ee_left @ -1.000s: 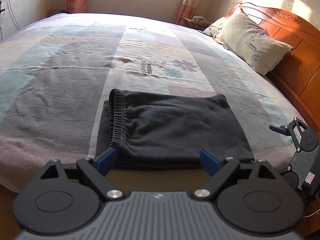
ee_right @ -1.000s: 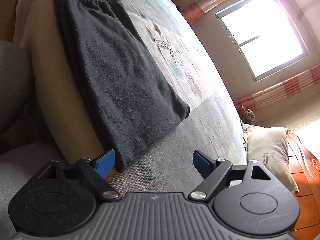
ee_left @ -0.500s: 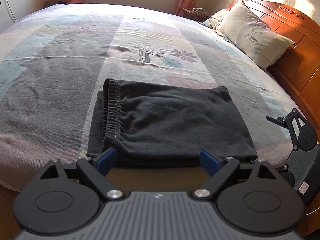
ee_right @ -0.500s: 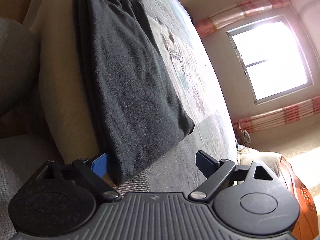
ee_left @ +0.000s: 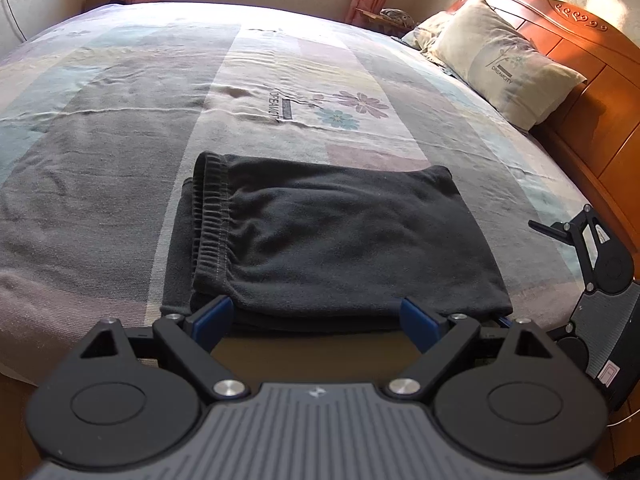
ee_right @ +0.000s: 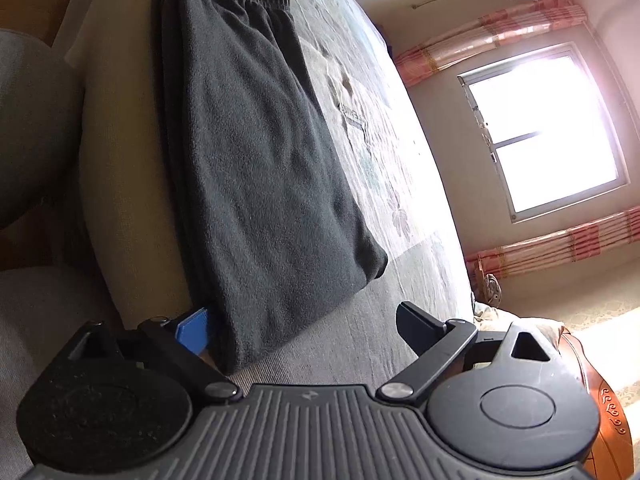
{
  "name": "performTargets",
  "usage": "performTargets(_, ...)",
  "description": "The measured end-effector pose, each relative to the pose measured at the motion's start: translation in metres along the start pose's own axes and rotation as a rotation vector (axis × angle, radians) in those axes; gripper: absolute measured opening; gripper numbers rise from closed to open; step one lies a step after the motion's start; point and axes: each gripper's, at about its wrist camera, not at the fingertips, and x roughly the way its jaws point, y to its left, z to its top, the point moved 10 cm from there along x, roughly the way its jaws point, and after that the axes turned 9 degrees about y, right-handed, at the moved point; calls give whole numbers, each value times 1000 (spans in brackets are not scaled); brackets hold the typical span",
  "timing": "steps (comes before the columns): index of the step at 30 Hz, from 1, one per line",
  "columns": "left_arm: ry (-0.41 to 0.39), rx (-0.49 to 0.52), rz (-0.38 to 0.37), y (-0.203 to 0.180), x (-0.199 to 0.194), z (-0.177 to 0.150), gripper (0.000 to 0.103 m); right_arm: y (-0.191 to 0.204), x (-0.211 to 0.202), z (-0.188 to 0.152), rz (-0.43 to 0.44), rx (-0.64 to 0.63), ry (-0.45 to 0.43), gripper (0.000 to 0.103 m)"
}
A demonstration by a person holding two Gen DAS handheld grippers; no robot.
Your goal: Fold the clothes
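Left tongs [ee_left: 316,316] wide, right tongs [ee_right: 304,328] opening; folded trousers [ee_left: 340,240] just ahead, unpinched.

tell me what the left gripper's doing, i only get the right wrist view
Observer: The left gripper is open at the near edge of the pants, pinching nothing.
Operator: is the fold tidy at the waistband end
Observer: Not quite. A lower layer sticks out past the waistband.
Operator: where does my right gripper sit from over there
Observer: The right gripper is off the pants' near right corner, at the edge of the bed. Its jaws are opening, with that corner loose between them.
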Motion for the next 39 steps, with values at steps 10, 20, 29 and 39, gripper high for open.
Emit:
performTargets(10, -3, 21, -20, -1, 2, 10, 90, -23, 2, -45, 58, 148, 131, 98)
performTargets(20, 21, 22, -74, -2, 44, 40, 90, -40, 3, 23, 583, 693, -54, 95)
performTargets(29, 10, 117, -185, -20, 41, 51, 91, -15, 13, -13, 623, 765, 40, 95)
performTargets(39, 116, 75, -372, -64, 114, 87, 93, -37, 25, -3, 618, 821, -3, 96)
